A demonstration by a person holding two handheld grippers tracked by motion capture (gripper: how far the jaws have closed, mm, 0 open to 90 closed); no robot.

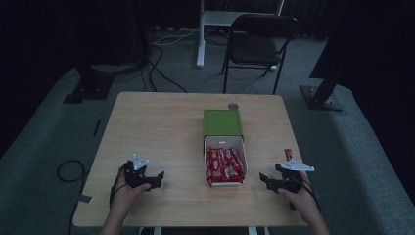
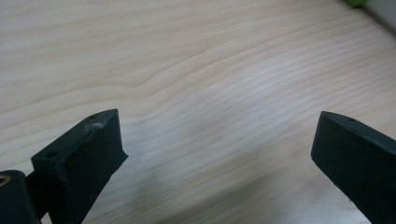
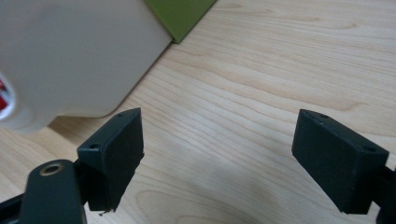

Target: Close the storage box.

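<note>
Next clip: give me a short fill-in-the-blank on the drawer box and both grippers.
The white drawer pulled out of the green box holds ____ wrappers.
The left gripper has its jaws ____.
The right gripper holds ____.
A single red wrapper lies on the table nearest the ____ gripper.

Missing words: red; open; nothing; right

Light wooden table (image 1: pixel 161 127) is set on grey carpet. A green box (image 1: pixel 223 122) with a white drawer (image 1: pixel 224 143) pulled out is placed right of centre; a red packet (image 1: pixel 288 154) is laid near the right edge.
</note>
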